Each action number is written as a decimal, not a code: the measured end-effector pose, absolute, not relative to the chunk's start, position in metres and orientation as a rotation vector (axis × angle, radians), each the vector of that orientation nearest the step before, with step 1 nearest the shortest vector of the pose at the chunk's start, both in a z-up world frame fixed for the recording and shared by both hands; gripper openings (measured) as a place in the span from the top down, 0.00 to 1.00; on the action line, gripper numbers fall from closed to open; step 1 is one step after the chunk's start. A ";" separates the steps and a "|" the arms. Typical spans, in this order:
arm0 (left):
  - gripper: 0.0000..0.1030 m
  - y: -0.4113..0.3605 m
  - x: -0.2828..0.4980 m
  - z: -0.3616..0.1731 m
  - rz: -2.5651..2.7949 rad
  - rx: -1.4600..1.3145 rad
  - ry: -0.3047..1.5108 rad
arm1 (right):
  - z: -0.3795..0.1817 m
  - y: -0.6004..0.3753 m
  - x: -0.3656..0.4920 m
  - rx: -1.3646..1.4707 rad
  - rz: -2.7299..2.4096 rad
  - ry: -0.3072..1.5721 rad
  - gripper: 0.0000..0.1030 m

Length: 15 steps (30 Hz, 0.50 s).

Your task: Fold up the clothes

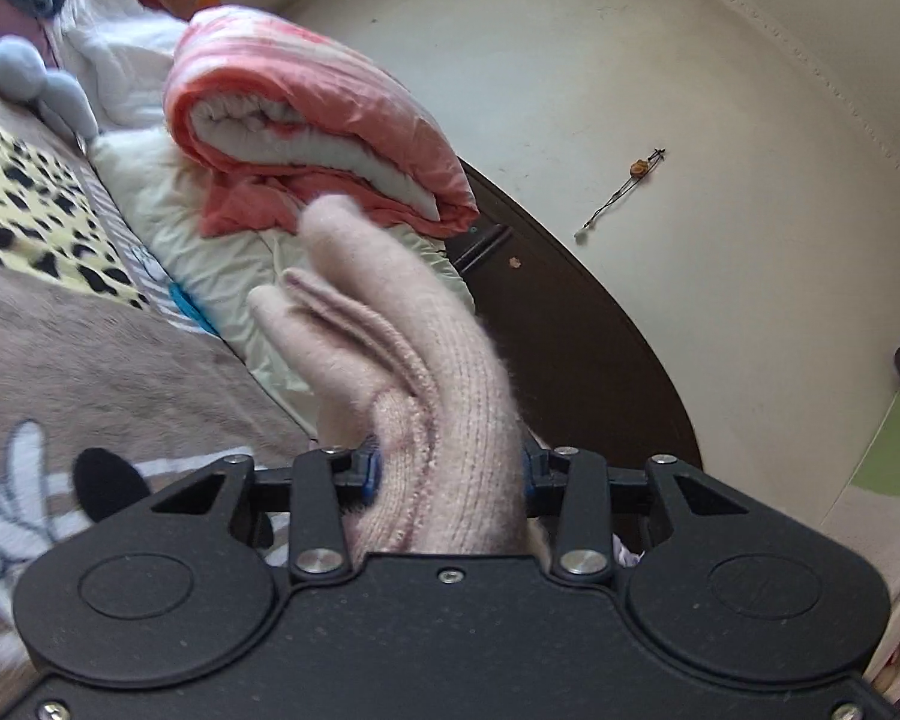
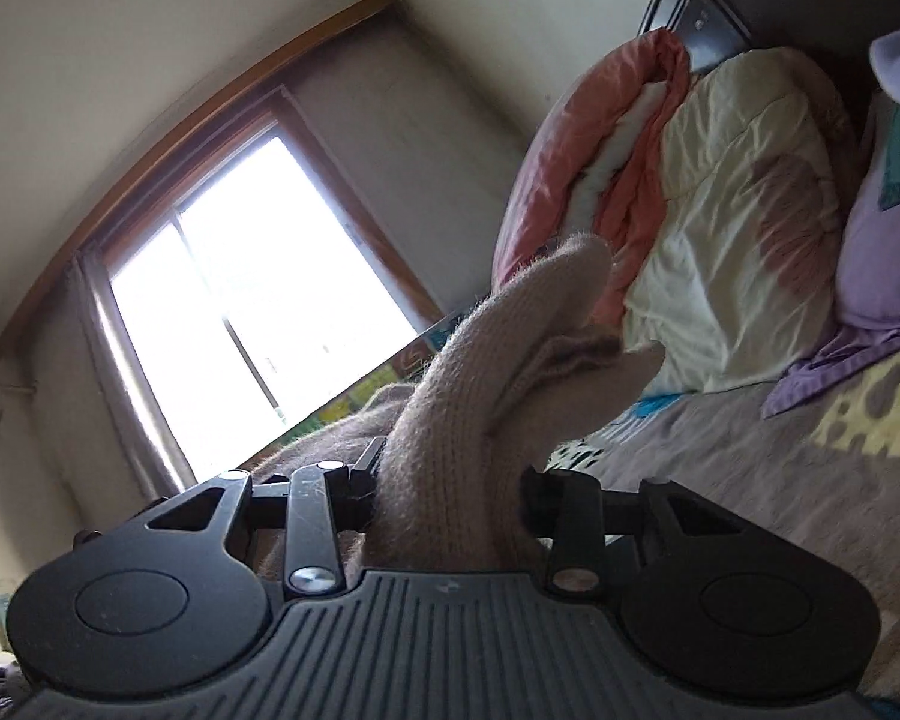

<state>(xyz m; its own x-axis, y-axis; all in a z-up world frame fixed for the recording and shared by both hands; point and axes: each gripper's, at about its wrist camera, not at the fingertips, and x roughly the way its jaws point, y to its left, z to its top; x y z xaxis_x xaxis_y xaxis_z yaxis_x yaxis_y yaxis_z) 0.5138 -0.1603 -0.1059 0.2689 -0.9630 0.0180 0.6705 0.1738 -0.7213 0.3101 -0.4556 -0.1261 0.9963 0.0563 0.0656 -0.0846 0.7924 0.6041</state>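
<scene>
- Your left gripper (image 1: 450, 474) is clamped on a thick bunch of the pink knit garment (image 1: 402, 372); the wool fills the gap between the blue pads and rises from the jaws toward 11 o'clock, ending in two folded lobes
- In that view the bed (image 1: 120, 348) lies at 9 to 10 o'clock of the jaws, the rolled orange-and-white quilt (image 1: 306, 114) at 11, the dark headboard (image 1: 570, 330) at 1
- Your right gripper (image 2: 450, 492) is likewise closed on a wad of the same pink knit garment (image 2: 480, 396), which climbs toward 1 o'clock
- From the right wrist the bed (image 2: 720, 468) sits at 3 o'clock, the cream pillow (image 2: 744, 210) at 1 to 2, the window (image 2: 252, 300) at 10 to 11
- What matters next, as I judge it: the garment is lifted off the bed between your two hands, its long axis running from one grip to the other, so the laying-down surface is inboard of both; neither hand looks nearer
- Hidden: the span of knit between the grips, its hanging body, and which part (hem, sleeve, shoulder) each gripper holds; both fingertip pairs are buried in wool
</scene>
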 end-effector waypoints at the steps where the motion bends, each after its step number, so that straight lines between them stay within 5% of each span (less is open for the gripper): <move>1: 0.62 -0.175 0.525 -0.119 -1.183 -0.669 0.586 | -0.132 -0.459 0.315 0.654 -0.001 0.000 0.48; 2: 0.53 -0.190 0.537 -0.132 -1.130 -0.638 0.668 | -0.139 -0.463 0.322 0.651 -0.096 0.075 0.37; 4: 0.53 -0.215 0.553 -0.171 -0.924 -0.528 0.946 | -0.154 -0.468 0.331 0.656 -0.257 0.203 0.34; 15: 0.42 -0.159 0.511 -0.165 -0.752 -0.751 0.898 | -0.148 -0.461 0.306 0.680 -0.371 0.156 0.21</move>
